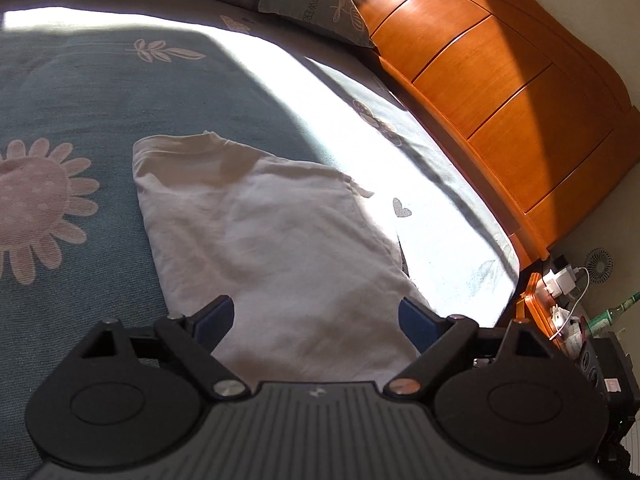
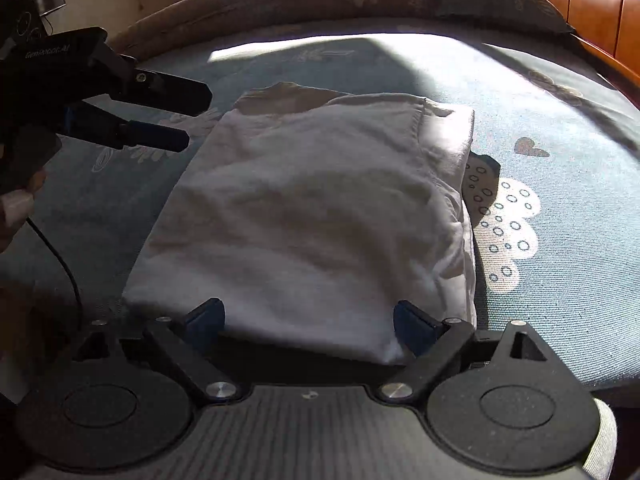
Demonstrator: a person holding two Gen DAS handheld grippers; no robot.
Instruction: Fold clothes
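Observation:
A white shirt (image 1: 260, 224) lies folded into a rough rectangle on the blue flowered bedspread (image 1: 72, 92). In the left wrist view my left gripper (image 1: 316, 316) is open above the shirt's near end, with cloth visible between its blue pads but nothing gripped. In the right wrist view the same white shirt (image 2: 312, 208) fills the middle, collar at the far end. My right gripper (image 2: 310, 318) is open at the shirt's near hem, one finger on each side. The left gripper (image 2: 192, 120) hovers open over the shirt's far left corner.
An orange wooden headboard (image 1: 500, 100) runs along the right, with a grey pillow (image 1: 316, 4) at its far end. A nightstand (image 1: 540, 308) with chargers and cables stands past the bed's edge. A hand (image 2: 16, 204) holds the left gripper, a black cable hanging below it.

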